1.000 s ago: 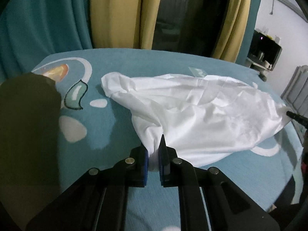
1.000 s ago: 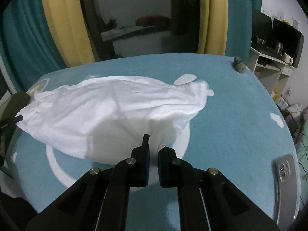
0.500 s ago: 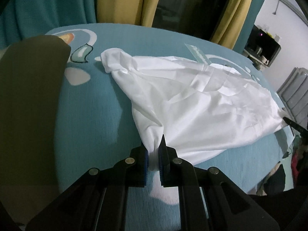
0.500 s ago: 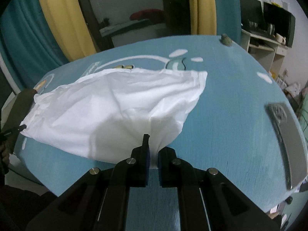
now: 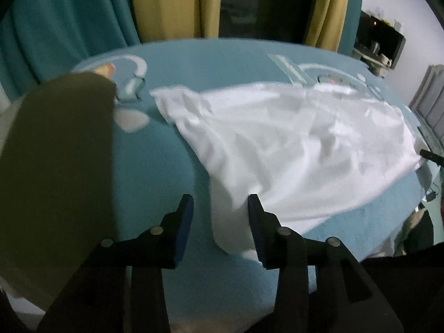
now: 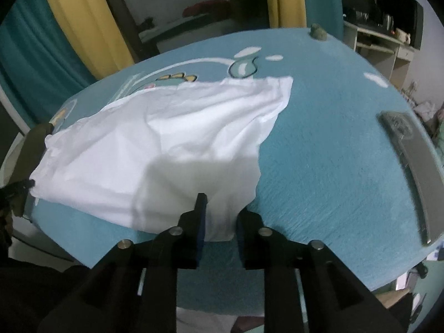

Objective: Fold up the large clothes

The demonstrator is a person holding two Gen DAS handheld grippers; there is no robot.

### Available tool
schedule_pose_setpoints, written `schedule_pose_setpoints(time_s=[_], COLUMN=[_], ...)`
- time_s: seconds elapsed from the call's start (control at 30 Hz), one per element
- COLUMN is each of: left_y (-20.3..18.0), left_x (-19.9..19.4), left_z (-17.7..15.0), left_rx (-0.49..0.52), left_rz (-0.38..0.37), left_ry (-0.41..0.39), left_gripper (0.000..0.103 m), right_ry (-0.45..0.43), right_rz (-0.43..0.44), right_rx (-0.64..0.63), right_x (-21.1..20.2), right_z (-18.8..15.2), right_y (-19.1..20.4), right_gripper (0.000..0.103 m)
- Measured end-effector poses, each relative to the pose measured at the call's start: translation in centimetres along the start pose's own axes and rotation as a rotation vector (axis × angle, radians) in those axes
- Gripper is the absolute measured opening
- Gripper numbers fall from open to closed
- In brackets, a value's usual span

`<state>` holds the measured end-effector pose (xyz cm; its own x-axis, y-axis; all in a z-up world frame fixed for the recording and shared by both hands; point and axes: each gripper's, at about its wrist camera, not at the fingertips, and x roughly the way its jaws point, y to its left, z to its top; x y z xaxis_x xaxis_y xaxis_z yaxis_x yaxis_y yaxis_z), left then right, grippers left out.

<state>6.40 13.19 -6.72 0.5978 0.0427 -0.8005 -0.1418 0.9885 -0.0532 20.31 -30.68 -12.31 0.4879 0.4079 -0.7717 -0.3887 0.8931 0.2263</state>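
We see a white garment [image 5: 291,144] spread crumpled across the teal printed bed cover [image 6: 333,152], which carries cartoon shapes in white and yellow. The left claw [image 5: 220,208] has its jaws opening, standing well apart; one corner of the garment lies between them, with a clear gap on the left side. The right claw [image 6: 220,208] is also opening, narrower, with another corner of the garment lying between its blue pads. A grey remote-like object [image 6: 410,172] rests near the cover's right edge. Yellow and teal curtains [image 5: 166,2] hang behind.
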Motion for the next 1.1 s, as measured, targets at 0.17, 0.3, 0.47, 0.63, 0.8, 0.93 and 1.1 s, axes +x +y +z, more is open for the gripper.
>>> schedule_pose_setpoints(time_s=[0.17,0.3,0.47,0.63,0.8,0.93,1.1], left_y=[2.8,4.5,4.6,3.7,5.1,6.2,7.2], left_x=[0.9,1.8,4.4,6.3,8.5,10.2,11.2], left_z=[2.5,4.7,6.8,8.4,9.4,9.4,10.5], left_rx=[-0.033,-0.083,-0.078,-0.002,-0.021,-0.02,-0.027], left_rz=[0.051,0.049,0.043,0.088,0.059,0.005,-0.045], left_ry=[-0.034,-0.064,-0.058,-0.089,-0.074,-0.043,-0.041], left_gripper=[0.048,0.048,0.049,0.049,0.049,0.029,0.007], right_ry=[-0.029,-0.076,-0.089,-0.058,-0.047,-0.018,0.0], right_rz=[-0.07,-0.128,-0.153,-0.145,-0.083,-0.062,-0.059], right_rx=[-0.013,0.023,0.031,0.032,0.074,0.077,0.018], right_x=[-0.8,-1.5,0.4,3.5,5.7,7.6,8.6], right_z=[1.7,3.5,6.2,8.5,10.2,10.6,10.6], right_y=[-1.5,-3.2,-3.9,-4.4,-4.8,-4.6,-3.4], right_gripper=[0.05,0.051,0.051,0.051,0.051,0.051,0.018])
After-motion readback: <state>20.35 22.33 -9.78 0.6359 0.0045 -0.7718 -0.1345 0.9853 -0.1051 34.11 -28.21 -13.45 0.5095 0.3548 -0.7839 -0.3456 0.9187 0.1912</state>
